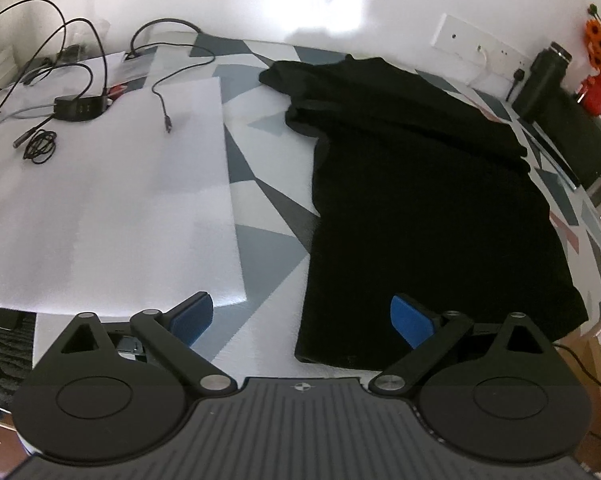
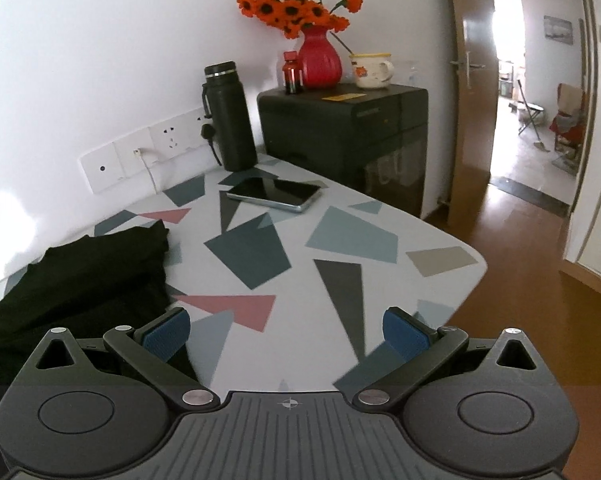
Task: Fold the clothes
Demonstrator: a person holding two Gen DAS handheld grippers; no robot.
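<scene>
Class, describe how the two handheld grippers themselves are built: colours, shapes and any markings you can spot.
Both match. The left gripper and right gripper are matte black, with two round discs, silver pivot pins, angled link arms and blue textured finger pads. A grey ribbed centre plate carries a small crosshair mark. No hands or sleeves show.

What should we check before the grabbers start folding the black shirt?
1. Left gripper open: ok.
2. Right gripper open: ok.
3. Both grippers empty: ok.
4. Black shirt lies fairly flat on the table: ok, though its top part is already folded over.
5. Phone clear of the shirt: ok.
6. Loose cables away from the shirt: ok, they sit on the white sheet.
</scene>
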